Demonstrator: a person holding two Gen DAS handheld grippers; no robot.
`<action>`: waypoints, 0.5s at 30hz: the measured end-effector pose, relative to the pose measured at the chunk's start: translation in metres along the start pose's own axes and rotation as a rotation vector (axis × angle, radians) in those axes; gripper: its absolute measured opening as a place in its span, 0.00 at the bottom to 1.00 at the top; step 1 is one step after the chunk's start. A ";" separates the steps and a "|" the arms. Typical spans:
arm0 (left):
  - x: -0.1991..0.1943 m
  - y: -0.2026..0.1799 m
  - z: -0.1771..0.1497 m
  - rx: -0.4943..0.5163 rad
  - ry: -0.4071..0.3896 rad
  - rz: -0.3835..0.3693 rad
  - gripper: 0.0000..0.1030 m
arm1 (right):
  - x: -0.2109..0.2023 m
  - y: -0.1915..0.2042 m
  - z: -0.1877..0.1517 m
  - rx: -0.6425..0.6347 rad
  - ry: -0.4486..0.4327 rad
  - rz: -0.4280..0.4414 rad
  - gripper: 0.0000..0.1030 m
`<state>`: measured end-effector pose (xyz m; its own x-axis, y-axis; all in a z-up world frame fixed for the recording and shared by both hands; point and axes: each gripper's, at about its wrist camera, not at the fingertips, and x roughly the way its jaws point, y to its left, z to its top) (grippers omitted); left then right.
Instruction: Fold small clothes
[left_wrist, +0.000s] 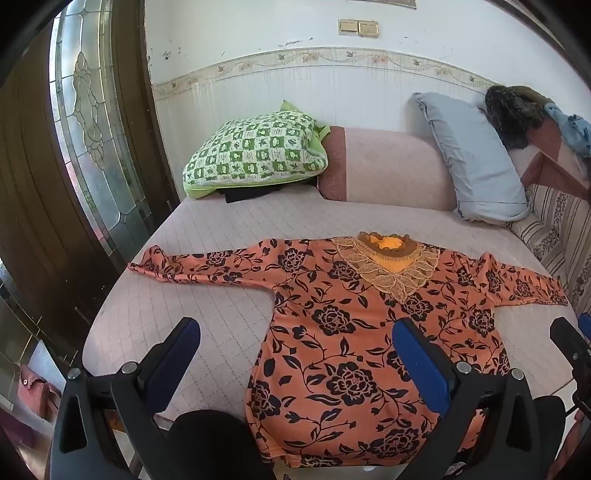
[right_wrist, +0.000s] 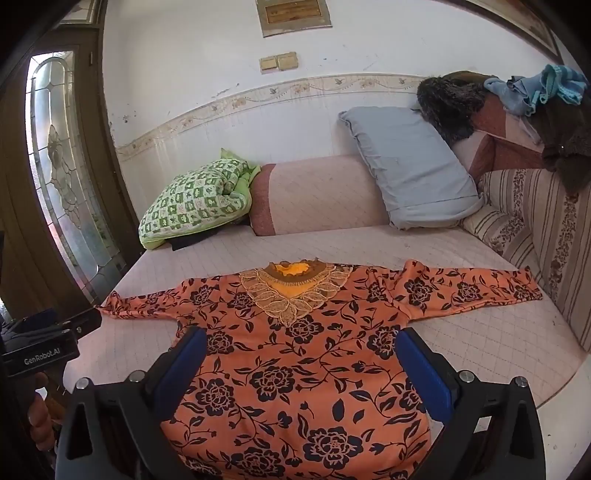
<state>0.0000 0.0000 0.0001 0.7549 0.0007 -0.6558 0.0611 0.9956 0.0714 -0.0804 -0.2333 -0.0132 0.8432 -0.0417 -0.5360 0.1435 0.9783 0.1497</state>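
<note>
One orange floral blouse (left_wrist: 354, 354) lies flat at frame centre, both sleeves spread. Two pillows (left_wrist: 258, 155) sit above it. Left gripper (left_wrist: 295, 332) and right gripper (right_wrist: 301, 345) hover released, grasping nothing.

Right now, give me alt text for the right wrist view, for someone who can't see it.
An orange top with black flowers lies flat on a pink quilted bed, sleeves spread wide, collar towards the wall. The open right gripper hangs above its lower half, holding nothing. A green checked pillow and a grey-blue pillow sit at the far end.
</note>
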 end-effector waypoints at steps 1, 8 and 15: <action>0.000 0.000 0.000 0.000 -0.002 -0.001 1.00 | 0.005 0.000 0.000 0.014 0.007 -0.006 1.00; 0.002 0.008 0.000 -0.005 0.006 -0.013 1.00 | 0.009 0.001 0.000 0.019 0.020 -0.015 1.00; 0.011 0.006 -0.002 -0.003 0.022 0.001 1.00 | 0.015 -0.002 -0.001 0.033 0.042 -0.025 1.00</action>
<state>0.0073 0.0058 -0.0084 0.7405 0.0033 -0.6720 0.0585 0.9959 0.0693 -0.0686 -0.2357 -0.0218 0.8170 -0.0565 -0.5739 0.1818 0.9697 0.1633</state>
